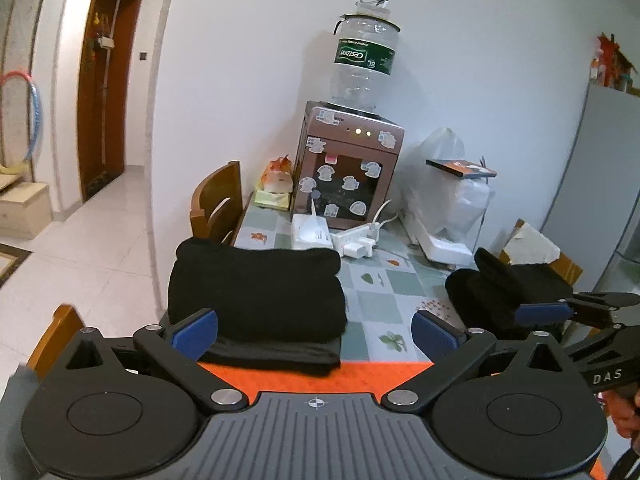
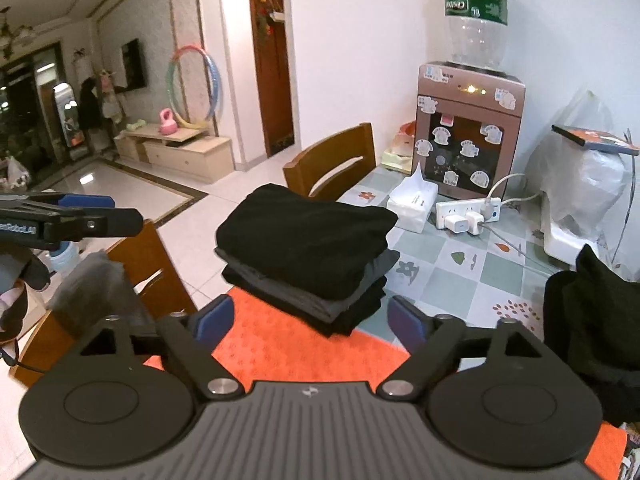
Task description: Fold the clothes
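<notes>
Tabletop (image 2: 460, 264) of green-checked cloth carries an orange mat (image 2: 288, 344), a folded black clothes stack (image 2: 308, 256); both tools, left (image 1: 314, 330) and right (image 2: 310, 318), gape wide, empty.

I count one stack of folded clothes (image 2: 308, 248), one loose pile of dark clothes (image 2: 592, 312), one water dispenser (image 2: 468, 128), one power strip (image 2: 468, 210), one tissue pack (image 2: 412, 200) and two wooden chairs (image 2: 332, 160).

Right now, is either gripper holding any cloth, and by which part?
Nothing is held. The left gripper and the right gripper are both open and empty; the folded stack and the unfolded dark pile lie on the table.
</notes>
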The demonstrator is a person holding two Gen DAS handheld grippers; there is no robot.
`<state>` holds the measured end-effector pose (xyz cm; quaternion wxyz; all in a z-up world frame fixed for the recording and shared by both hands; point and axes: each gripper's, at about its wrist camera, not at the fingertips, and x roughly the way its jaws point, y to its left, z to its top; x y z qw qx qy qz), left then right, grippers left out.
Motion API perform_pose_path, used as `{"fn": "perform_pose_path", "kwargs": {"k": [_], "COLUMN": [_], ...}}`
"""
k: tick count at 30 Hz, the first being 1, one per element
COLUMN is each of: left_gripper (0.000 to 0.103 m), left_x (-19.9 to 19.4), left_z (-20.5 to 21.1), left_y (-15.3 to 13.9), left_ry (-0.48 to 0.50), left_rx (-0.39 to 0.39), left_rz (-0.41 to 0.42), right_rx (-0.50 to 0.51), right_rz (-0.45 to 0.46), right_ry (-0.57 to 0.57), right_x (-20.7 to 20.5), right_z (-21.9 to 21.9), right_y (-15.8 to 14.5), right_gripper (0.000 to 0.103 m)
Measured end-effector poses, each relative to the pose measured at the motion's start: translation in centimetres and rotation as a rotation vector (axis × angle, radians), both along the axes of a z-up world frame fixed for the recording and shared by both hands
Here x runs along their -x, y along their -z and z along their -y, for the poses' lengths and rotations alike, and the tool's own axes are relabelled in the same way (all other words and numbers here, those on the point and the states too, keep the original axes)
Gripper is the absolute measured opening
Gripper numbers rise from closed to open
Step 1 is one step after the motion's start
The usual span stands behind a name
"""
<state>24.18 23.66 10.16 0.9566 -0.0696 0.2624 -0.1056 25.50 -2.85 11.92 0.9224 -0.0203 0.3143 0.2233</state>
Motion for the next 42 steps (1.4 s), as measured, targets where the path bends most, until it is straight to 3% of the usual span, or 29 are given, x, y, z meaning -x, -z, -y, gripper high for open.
{"fn": "perform_pose_path", "kwargs": {"k": [5, 9, 13, 23, 33, 42], "left_gripper": [0.103, 0.103, 0.103, 0.103, 0.103, 0.102], "left_x": [4.8, 8.5, 10.9, 16.6, 19.0, 18.0], "left_z": [4.6, 8.3, 11.9, 18.4, 21.7, 21.0], "left_y": [-0.2, 0.3, 1.5, 7.5, 14.5, 20.0], "left_ry": [-0.077, -0.161, -0.15, -0.174, -0.19, -0.199], "left_rx": [-0.048, -0.097, -0.106, -0.086, -0.066, -0.117], "left_rz": [0.012, 0.026, -0.041, -0.135, -0.246, -0.338], "right_rx": [-0.017, -0.015, 0.003, 0.034, 0.082, 0.057], "right_rz": [-0.018, -0.021, -0.012, 0.009, 0.005, -0.035], "right_ry": [-0.026, -0.043, -0.055, -0.015, 0.148, 0.274], "right_x": [4.1, 7.4, 10.4, 18.0, 22.8, 22.0], "right_z": [3.8, 6.9, 9.5, 15.4, 18.7, 20.7], "right_y": [0.2, 0.6, 1.2, 4.3, 13.1, 21.3], "right_gripper": [0.09, 0.099, 0.1, 0.103, 0.103, 0.103]}}
